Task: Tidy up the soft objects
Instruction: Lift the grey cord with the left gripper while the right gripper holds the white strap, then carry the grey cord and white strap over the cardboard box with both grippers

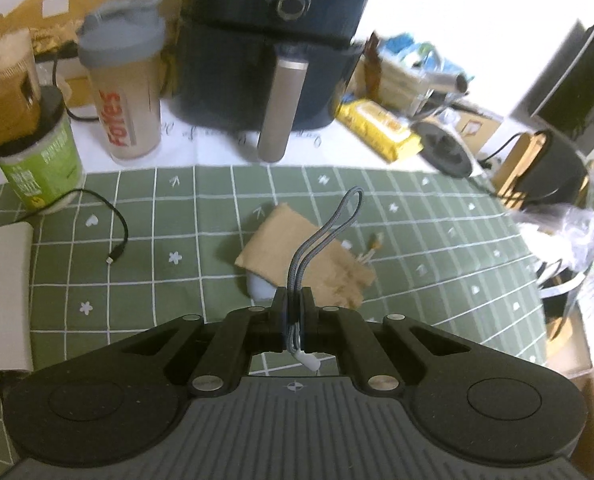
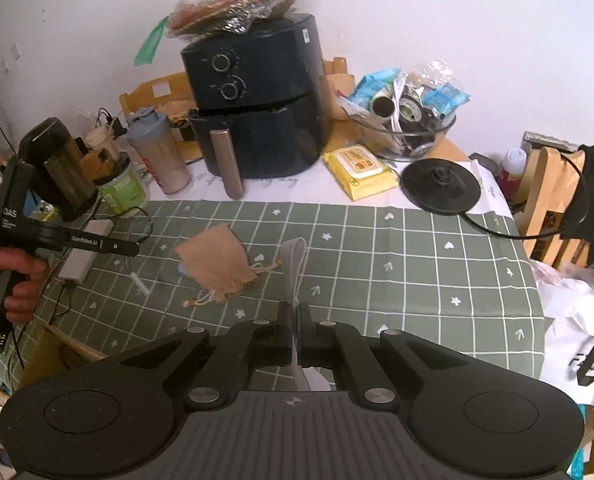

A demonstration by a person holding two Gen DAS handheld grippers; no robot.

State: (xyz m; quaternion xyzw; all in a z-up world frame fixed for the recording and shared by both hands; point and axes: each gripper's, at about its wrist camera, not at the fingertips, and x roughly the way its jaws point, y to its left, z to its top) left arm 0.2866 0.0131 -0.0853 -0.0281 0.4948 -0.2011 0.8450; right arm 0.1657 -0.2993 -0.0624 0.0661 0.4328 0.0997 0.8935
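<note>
Both tongs tilt downward, each clamping a folded cable.

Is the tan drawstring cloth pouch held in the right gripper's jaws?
No: the tan drawstring cloth pouch lies on the green checked tablecloth, while the right gripper is shut on a pale grey looped strap.

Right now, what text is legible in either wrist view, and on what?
"Fortes": red, on the shaker bottle.
"GenRobot.AI": on the left tool arm, right wrist view.
"DAS": partly cut off, on that tool's body.
Green tub label, power bank print, yellow wipes pack: too blurred to read.
</note>
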